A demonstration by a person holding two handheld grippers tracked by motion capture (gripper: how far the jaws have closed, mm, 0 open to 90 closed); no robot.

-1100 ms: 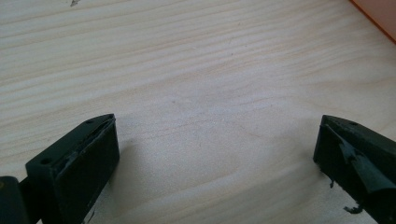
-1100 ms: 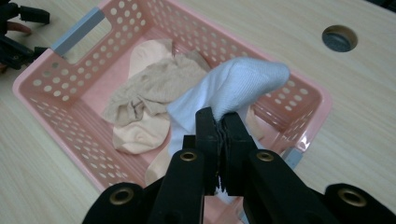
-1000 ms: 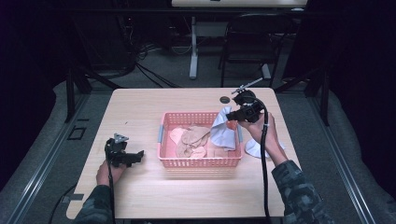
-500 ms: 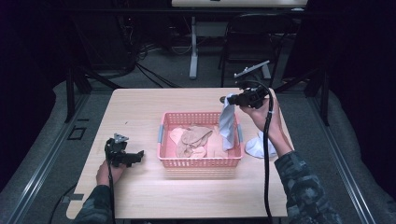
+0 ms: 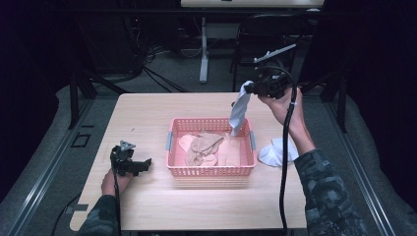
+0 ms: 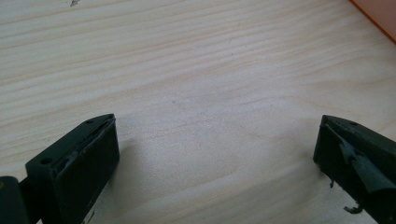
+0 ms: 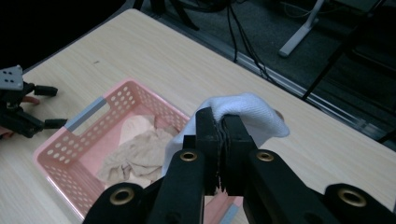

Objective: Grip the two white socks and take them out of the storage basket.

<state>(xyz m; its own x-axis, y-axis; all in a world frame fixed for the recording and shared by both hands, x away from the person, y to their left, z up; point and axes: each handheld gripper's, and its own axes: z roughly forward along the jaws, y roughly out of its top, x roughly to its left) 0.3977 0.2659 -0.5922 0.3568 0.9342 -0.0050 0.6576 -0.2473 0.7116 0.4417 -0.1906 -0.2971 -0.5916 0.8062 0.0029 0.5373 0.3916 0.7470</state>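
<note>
R gripper (image 5: 248, 89) is pinching white sock (image 5: 239, 112) at one end, sock hanging limp over pink basket (image 5: 211, 171), toe dipping inside. Soft, light, floppy; prob grips fine anywhere, cuff edge best. L gripper (image 5: 142, 164) is sitting wide open on table (image 5: 147, 118), nothing in it.

Light wooden table (image 5: 162, 206), pink basket (image 5: 211, 170) at centre, white sock (image 5: 275, 152) just right of it
</note>
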